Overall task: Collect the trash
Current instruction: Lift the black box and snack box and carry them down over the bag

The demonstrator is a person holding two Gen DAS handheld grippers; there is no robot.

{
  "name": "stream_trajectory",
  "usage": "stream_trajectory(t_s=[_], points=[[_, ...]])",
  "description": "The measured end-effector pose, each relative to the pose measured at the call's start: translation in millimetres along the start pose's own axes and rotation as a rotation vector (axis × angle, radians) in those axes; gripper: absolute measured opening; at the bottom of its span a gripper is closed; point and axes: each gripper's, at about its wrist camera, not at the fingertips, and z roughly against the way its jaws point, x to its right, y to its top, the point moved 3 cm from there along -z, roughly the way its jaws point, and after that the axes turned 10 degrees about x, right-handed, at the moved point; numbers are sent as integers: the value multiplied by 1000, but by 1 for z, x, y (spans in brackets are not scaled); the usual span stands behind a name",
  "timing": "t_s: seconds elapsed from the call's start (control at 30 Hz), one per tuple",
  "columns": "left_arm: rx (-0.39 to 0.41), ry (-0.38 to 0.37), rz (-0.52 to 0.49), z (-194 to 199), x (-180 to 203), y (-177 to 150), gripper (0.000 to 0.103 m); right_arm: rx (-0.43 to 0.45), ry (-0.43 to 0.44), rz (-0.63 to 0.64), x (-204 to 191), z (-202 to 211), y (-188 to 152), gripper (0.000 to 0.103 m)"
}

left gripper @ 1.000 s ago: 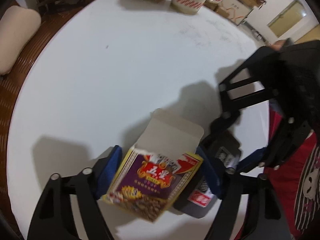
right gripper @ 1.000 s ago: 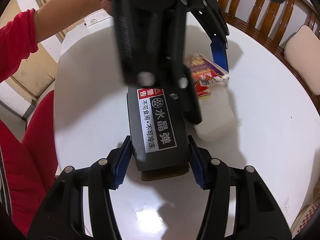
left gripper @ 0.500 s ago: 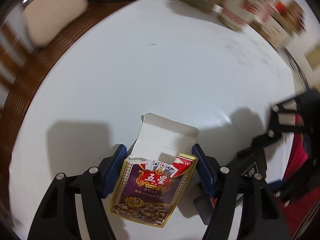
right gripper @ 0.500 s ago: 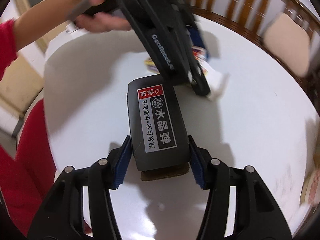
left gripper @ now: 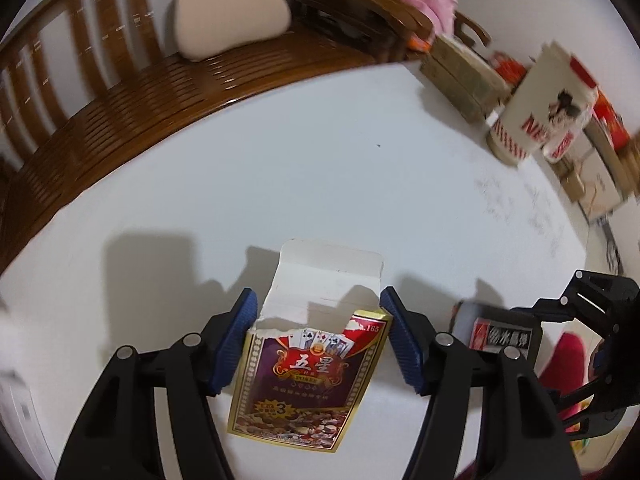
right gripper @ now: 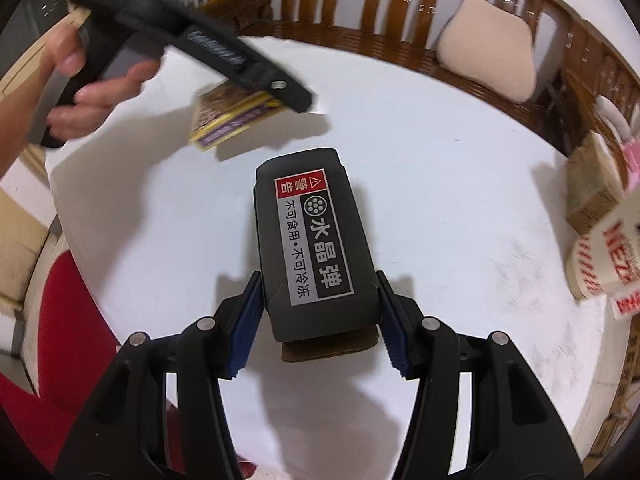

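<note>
Left wrist view, lower centre: left gripper point(left gripper: 316, 336) clenched on torn card box point(left gripper: 308, 368), jaws just closing; right gripper point(right gripper: 316, 320) grasps black box point(right gripper: 316, 248), both lifted for disposal.

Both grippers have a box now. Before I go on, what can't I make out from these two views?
- Trash bin: in neither view.
- Card box contents: left wrist view, the raised flap hides the inside. The left gripper has just been closing on it.
- Black box underside: right wrist view, hidden by its own top; the right gripper clamps it.
- Cartons at the table edge: left wrist view, motion-blurred, print unreadable.
</note>
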Motion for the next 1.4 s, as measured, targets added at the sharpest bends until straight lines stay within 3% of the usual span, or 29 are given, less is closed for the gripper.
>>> stream_trajectory(t_s=[0.37,0.7,1.1,1.4], points=[[81,59,53,83,45,-48,62,120,-89,9,-27,84,6,53],[125,105,18,143,107,-135,62,213,-92,24,-73,160,-19,53],[166,56,69,164,154,-217,62,217,-79,33,-121,201,-80,53],[129,-2,178,132,165,-279,62,153,-67,7,-143,188,-134,53]])
